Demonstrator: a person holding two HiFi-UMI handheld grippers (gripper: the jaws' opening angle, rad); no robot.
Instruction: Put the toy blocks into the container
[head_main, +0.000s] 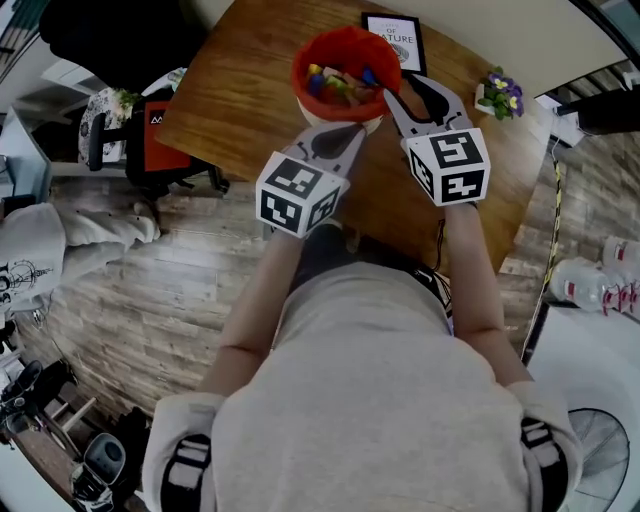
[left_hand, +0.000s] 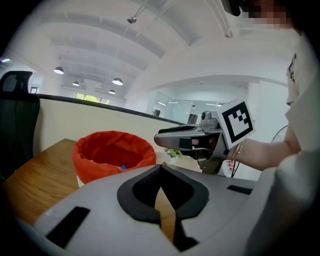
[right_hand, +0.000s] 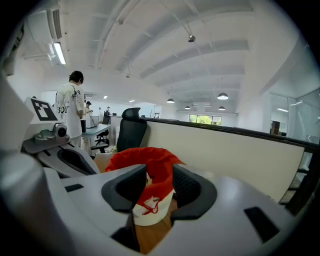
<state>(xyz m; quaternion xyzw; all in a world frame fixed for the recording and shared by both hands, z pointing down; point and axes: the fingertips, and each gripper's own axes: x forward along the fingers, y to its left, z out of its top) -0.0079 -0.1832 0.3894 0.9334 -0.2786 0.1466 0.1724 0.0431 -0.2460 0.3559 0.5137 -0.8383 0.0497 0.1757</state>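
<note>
- I see the container (head_main: 340, 42), a pale tub lined with a red bag, standing on the wooden desk (head_main: 240, 90) near its far edge.
- The toy blocks (head_main: 338, 82) lie inside it, a mixed heap of blue, yellow, green and red pieces. I spot no block out on the desk.
- My left gripper (left_hand: 161, 172) has its jaws pressed together at the tips, with nothing pinched. Only a thin sliver of desk shows behind the pads.
- From the head view, that gripper points at the near side of the container, low by its base. I cannot tell whether it touches.
- My right gripper (right_hand: 160, 185) has its jaws spread, and the pads press on nothing. Through the gap I see the red liner and the pale wall of the container beyond them.
- From above, the right gripper sits just beside the container's right rim, and the two grippers flank the tub.
- A framed picture (head_main: 395, 40) stands behind the container, and a small pot of purple flowers (head_main: 499, 94) sits off to the right.
- In the right gripper view a black office chair (right_hand: 131, 127) and a standing person (right_hand: 70, 107) are well back in the room.
</note>
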